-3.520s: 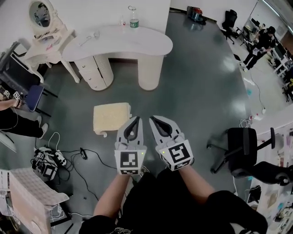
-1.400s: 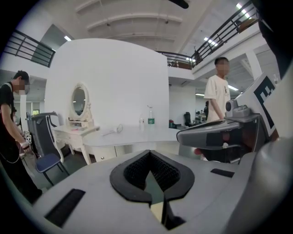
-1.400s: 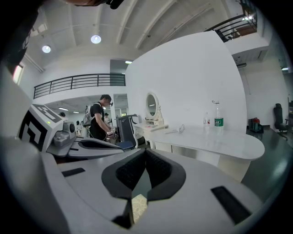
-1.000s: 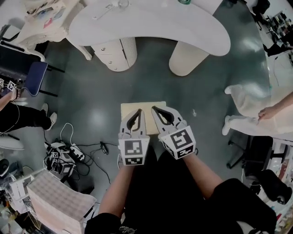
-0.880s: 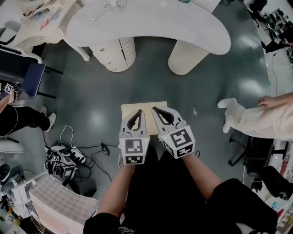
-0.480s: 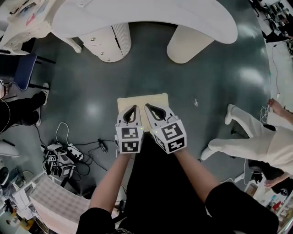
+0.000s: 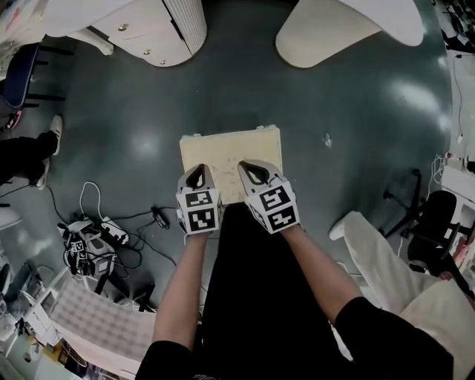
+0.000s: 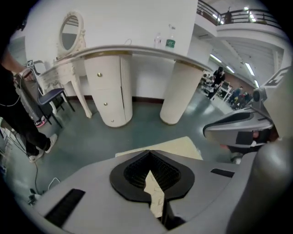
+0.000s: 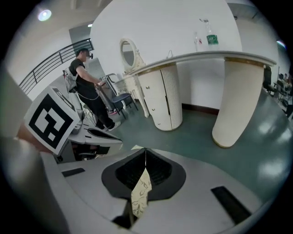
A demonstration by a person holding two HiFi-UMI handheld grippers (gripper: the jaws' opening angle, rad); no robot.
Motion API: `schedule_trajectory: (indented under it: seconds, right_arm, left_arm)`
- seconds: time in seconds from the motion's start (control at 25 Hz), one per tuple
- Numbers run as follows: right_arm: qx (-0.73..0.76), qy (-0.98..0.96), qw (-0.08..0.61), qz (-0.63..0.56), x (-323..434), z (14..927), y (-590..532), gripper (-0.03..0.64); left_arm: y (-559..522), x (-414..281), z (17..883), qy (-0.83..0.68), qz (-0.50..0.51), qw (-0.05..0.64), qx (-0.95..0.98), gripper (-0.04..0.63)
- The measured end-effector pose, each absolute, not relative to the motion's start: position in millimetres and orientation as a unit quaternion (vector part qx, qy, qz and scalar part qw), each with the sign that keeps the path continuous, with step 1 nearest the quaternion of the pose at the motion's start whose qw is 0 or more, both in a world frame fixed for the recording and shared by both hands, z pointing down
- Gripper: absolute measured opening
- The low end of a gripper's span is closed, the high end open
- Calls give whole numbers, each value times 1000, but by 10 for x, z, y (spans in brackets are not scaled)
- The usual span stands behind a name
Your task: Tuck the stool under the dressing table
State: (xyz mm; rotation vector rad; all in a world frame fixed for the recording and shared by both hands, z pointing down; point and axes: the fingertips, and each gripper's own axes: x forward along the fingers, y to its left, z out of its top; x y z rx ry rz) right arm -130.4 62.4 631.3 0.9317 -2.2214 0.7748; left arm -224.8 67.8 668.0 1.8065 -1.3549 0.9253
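The stool point(image 7: 231, 152) is standing on the glossy dark floor point(image 7: 349, 111), out in front of the dressing table point(image 7: 386, 15) and well clear of it. It is facing the gap between the drawer unit point(image 7: 148, 30) and the round pillar leg point(image 7: 330, 37). It is showing a square, cream cushion top with a faint leafy pattern. The left gripper point(image 7: 196, 170) and right gripper point(image 7: 249, 165) are hanging side by side over its near edge, each with jaws pressed together and gripping nothing. Whether they are touching the cushion I cannot tell.
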Motion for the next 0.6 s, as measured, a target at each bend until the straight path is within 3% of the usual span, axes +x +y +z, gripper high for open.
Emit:
schedule_trajectory:
  seconds: [0.16,0.24,0.28,0.32,0.6]
  right_arm:
    - [356,-814,315,335,-1132,6775,690,8]
    - [346,-805,335,348,-1002,6992,763,10]
    - [341,-799,345,355,-924,7097,797,55]
    - [338,-793,354,362,-840,7200,828,159]
    - [328,-744,404,419,-236,7879,1021,253]
  left_arm:
    - [795,-2293,7194,-497,391,374,679,6]
    - [874,-2362,7386,-486,399,398,668,62]
    - [909,-2405,7468,-482,402,409,662,93]
    - [939,-2455,7540,-479,403,420,657,120]
    - [1121,-2808,7968,-439,413,490,629,319]
